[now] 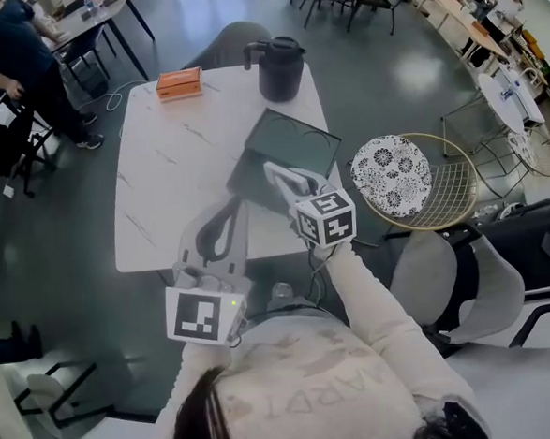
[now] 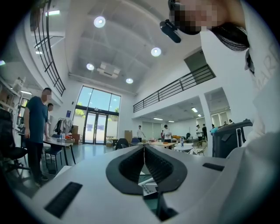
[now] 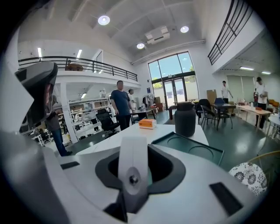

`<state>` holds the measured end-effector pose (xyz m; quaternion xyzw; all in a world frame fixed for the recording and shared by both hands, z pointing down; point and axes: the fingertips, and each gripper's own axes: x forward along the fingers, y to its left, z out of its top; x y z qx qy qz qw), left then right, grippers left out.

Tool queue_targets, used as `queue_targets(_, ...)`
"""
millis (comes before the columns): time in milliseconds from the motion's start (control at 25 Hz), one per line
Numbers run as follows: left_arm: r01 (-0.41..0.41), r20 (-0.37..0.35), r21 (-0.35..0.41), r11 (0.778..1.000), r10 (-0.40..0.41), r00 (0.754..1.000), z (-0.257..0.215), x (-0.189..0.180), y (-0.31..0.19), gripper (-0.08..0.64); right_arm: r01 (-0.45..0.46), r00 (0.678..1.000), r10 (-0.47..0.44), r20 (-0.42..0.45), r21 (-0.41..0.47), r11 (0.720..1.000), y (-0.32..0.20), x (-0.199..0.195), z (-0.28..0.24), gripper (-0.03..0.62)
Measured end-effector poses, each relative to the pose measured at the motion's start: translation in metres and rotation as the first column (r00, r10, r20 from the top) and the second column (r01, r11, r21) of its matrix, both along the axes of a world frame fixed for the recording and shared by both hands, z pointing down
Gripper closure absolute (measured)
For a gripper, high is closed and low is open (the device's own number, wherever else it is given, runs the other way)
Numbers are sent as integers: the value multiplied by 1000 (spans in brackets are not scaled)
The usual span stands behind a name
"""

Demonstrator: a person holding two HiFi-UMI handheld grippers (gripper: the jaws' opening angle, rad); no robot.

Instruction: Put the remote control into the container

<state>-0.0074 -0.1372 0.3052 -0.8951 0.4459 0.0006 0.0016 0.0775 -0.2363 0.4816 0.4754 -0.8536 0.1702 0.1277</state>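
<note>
Left gripper view: the left gripper [image 2: 144, 148] is pinched together on nothing. Right gripper view has the right gripper [image 3: 133, 146] clamped on the slim white remote control [image 3: 132, 173] (one round button). Head view adds that it's over the near edge of the dark green container [image 1: 293, 139].

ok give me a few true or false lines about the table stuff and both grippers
The right gripper holds a white remote control. True.
The orange box sits inside the green container. False: it lies near the table's far corner, apart from the container.
The dark jug stands on the table beyond the container. True.
The left gripper's jaws are wide apart. False: they are together.
</note>
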Motion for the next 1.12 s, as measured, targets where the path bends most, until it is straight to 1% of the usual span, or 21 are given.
queue_targets(280,55,-3,0,999,-55,998,1,13,-14,546,48,999,-49,-4,-74,996,-16,8,27,509)
queue_targets(640,82,15,-19,996,-82,997,5,12,-27,546,84,994,-93,-48,-164,983,-30,1,55,509)
queue_targets(920,83,30,-33,996,-82,996,5,8,-34,546,102,988,-128,-86,-258,961,-37,-9,79,509)
queue_targets(1120,84,35,-39,996,-82,996,6,1,-41,546,104,984,-142,-106,-304,947,-44,-15,91,509)
